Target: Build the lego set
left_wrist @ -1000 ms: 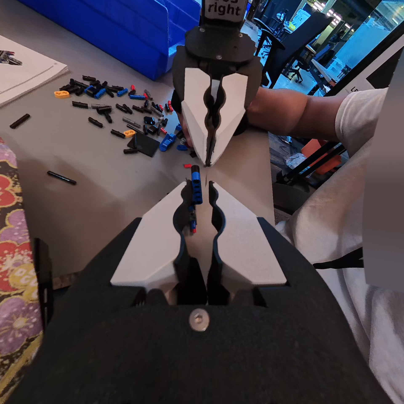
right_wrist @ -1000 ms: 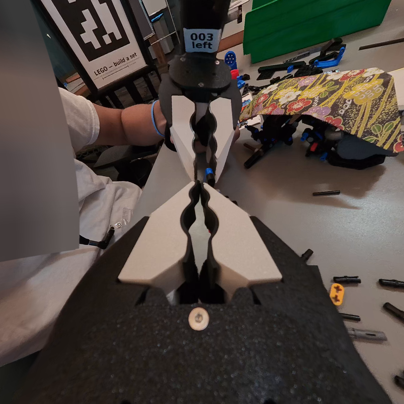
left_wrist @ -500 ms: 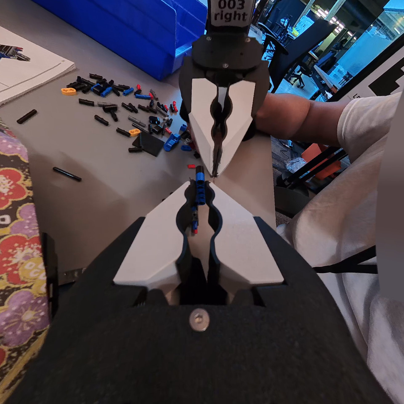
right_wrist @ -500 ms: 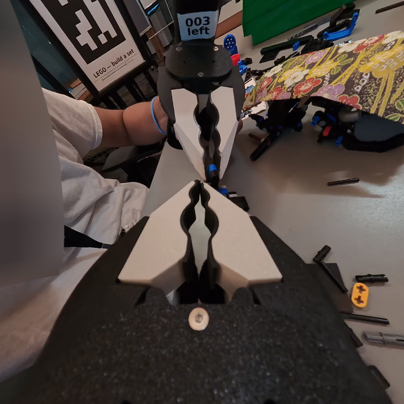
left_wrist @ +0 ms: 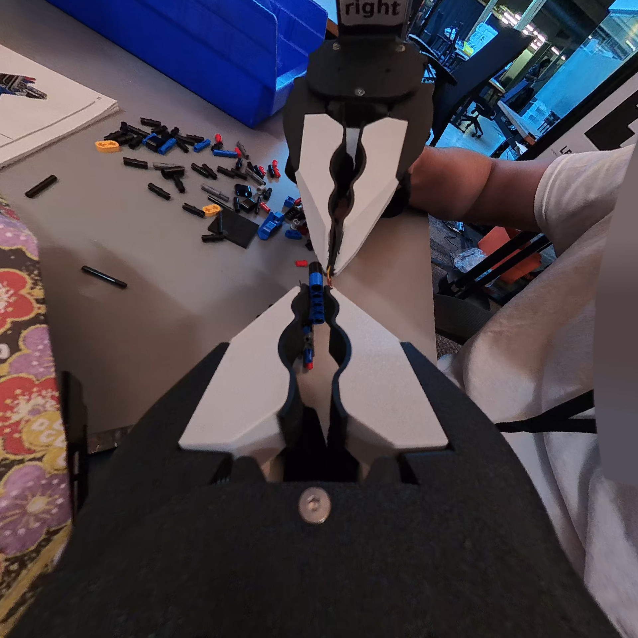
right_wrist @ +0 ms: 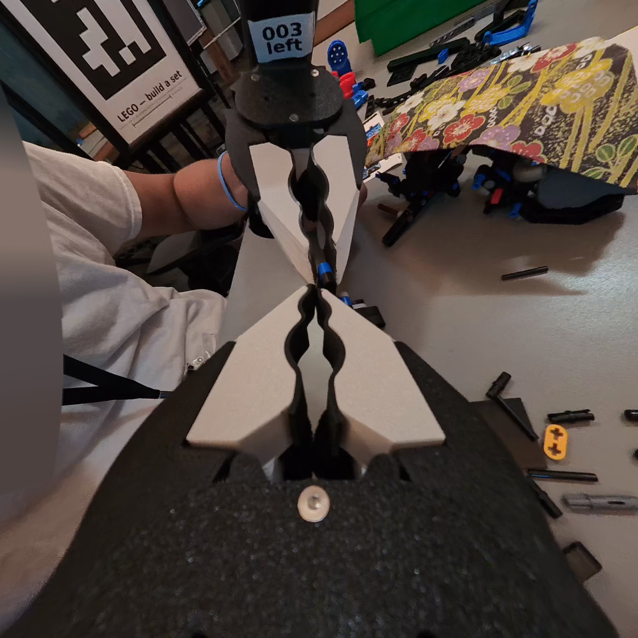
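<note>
My left gripper (left_wrist: 316, 288) is shut on a slim blue and black lego beam assembly (left_wrist: 316, 303) that stands upright between its fingertips, with a red pin at its lower end. My right gripper (left_wrist: 330, 271) points at it tip to tip from the far side, just right of the beam's black top. It is shut, with a small thin piece barely showing at its tips. In the right wrist view my right gripper (right_wrist: 315, 290) meets the left gripper (right_wrist: 322, 276), and the beam's blue end (right_wrist: 324, 268) shows there.
A pile of loose black, blue, red and orange pieces (left_wrist: 207, 179) lies beyond, near a blue bin (left_wrist: 207, 51) and an instruction booklet (left_wrist: 41, 114). A floral cloth (right_wrist: 518, 114) covers a partly built model (right_wrist: 511, 193). A black axle (left_wrist: 103, 276) lies alone. The table edge (left_wrist: 431, 276) and a person's arm are close. My two grippers' fingertips are within a few centimetres of each other.
My left gripper's jaws have narrowed onto the blue beam. The two grippers have come closer, and the right gripper's tips now sit beside the beam's top.
</note>
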### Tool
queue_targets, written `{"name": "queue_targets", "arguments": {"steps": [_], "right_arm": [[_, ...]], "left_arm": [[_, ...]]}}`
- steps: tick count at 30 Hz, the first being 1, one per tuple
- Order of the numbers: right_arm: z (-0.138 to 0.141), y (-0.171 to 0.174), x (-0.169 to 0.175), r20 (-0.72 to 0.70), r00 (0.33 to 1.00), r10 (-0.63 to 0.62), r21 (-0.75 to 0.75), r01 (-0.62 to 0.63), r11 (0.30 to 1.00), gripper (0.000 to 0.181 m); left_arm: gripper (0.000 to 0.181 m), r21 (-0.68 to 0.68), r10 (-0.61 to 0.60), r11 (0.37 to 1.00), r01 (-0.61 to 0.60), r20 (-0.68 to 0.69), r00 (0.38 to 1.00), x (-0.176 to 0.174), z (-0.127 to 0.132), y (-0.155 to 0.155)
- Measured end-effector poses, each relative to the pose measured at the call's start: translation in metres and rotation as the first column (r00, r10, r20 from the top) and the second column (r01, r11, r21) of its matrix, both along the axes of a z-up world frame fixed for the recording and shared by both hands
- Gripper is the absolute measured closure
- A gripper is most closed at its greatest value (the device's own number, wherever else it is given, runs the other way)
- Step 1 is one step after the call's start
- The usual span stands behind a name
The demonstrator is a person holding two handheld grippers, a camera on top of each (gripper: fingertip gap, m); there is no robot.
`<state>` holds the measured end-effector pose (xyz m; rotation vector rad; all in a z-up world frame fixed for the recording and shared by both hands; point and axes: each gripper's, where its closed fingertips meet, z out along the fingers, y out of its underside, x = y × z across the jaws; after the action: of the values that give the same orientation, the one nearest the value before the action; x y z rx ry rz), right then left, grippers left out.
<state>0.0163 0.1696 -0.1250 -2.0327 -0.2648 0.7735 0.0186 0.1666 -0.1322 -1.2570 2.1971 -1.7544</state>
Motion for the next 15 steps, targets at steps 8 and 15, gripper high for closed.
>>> {"name": "queue_targets", "arguments": {"steps": [8, 15], "right_arm": [[-0.0017, 0.0, 0.0007, 0.027, 1.0, -0.003, 0.004, 0.003, 1.0, 0.181], [-0.0008, 0.0008, 0.0011, 0.047, 0.999, -0.012, 0.022, 0.011, 1.0, 0.181]], "left_arm": [[0.176, 0.001, 0.006, 1.0, -0.006, 0.001, 1.0, 0.0006, -0.0001, 0.0007], [0.176, -0.001, 0.01, 1.0, -0.01, -0.002, 1.0, 0.0008, 0.0, 0.0011]]}}
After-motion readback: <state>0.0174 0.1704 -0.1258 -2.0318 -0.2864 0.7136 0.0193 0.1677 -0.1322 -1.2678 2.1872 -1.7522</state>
